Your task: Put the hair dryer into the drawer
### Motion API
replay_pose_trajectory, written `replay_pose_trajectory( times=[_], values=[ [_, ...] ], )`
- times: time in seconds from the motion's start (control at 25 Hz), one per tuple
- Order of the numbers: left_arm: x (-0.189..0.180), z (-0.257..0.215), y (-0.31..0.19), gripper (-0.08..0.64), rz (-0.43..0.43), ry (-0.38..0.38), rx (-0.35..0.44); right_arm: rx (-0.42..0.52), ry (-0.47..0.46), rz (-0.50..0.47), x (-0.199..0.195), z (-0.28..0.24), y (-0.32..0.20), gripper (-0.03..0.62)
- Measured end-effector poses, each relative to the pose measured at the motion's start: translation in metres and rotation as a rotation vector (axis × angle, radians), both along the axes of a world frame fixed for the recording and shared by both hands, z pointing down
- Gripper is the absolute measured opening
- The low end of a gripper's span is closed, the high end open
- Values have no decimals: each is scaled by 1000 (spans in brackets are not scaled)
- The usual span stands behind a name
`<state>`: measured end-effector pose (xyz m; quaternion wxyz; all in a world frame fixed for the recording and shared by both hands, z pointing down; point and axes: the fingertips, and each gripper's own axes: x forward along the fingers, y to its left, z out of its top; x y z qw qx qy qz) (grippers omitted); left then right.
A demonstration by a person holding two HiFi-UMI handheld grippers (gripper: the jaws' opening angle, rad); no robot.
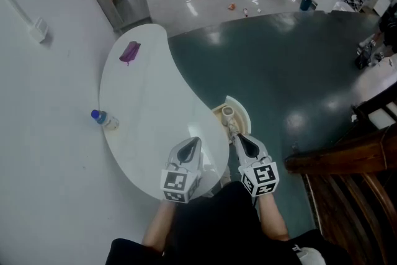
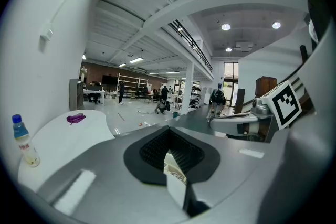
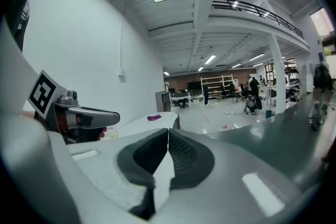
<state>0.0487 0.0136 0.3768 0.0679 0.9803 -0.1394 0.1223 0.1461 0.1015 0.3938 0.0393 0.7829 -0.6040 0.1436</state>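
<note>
A small purple object point(image 1: 129, 51), seemingly the hair dryer, lies at the far end of the white curved table point(image 1: 149, 108); it also shows in the left gripper view point(image 2: 76, 118) and the right gripper view point(image 3: 154, 117). A rounded cream drawer point(image 1: 240, 113) stands pulled out at the table's right edge, with a small round thing inside. My right gripper point(image 1: 236, 135) is shut and empty, its tip at the drawer's near side; the jaws meet in its own view point(image 3: 168, 131). My left gripper point(image 1: 195, 141) hovers over the table's near end, jaws together and empty point(image 2: 169, 129).
A water bottle with a blue cap point(image 1: 104, 120) stands at the table's left edge. Dark green floor point(image 1: 279, 71) lies right of the table, and brown wooden furniture point(image 1: 347, 158) stands at the right. People and shelves are far off across the hall.
</note>
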Motion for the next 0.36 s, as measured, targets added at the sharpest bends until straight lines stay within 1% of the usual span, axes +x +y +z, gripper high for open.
replay_pose_trajectory(
  times=[0.36],
  values=[
    [0,1,-4,8,-5,-4,0,0,-9,-8,1,2,-6,6]
  ],
)
